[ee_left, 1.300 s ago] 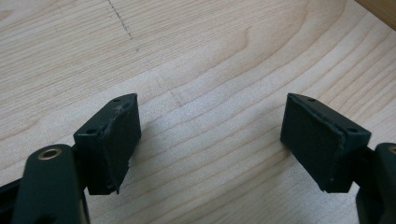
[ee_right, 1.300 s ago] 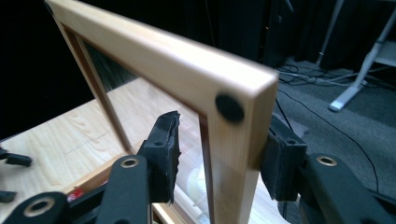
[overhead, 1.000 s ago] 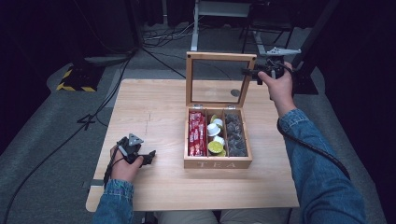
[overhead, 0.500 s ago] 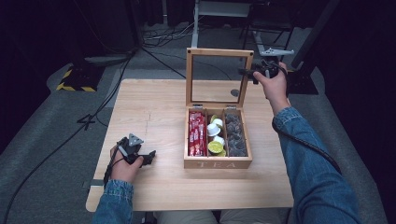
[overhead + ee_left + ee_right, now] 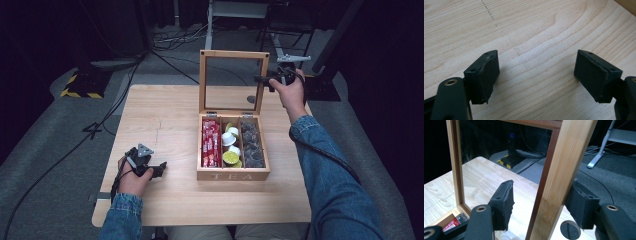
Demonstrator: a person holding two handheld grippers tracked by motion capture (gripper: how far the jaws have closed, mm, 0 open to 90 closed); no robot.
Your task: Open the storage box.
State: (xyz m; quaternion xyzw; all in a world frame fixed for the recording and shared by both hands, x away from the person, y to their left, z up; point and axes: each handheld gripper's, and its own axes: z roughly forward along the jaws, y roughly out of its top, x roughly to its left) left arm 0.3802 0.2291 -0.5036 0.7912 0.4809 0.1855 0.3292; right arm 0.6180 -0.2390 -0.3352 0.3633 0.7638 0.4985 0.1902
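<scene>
Here the wooden tea box [image 5: 233, 175] sits right of the table's [image 5: 165, 115] middle, its glass-paned lid [image 5: 233, 54] standing upright from the hinges on the box's far side. The right gripper [image 5: 270, 80] straddles the lid's right frame rail [image 5: 559, 177] — jaws apart, one pad on the glass side and one outside the rail, not visibly pinching it. The frame looks stiff and light, the pane fragile, so the wooden rail is the place to hold, not the glass. The lid's long axis runs across the box, its face toward the person. The left gripper [image 5: 150, 167] rests on the table well left of the box, jaws wide apart and empty.
</scene>
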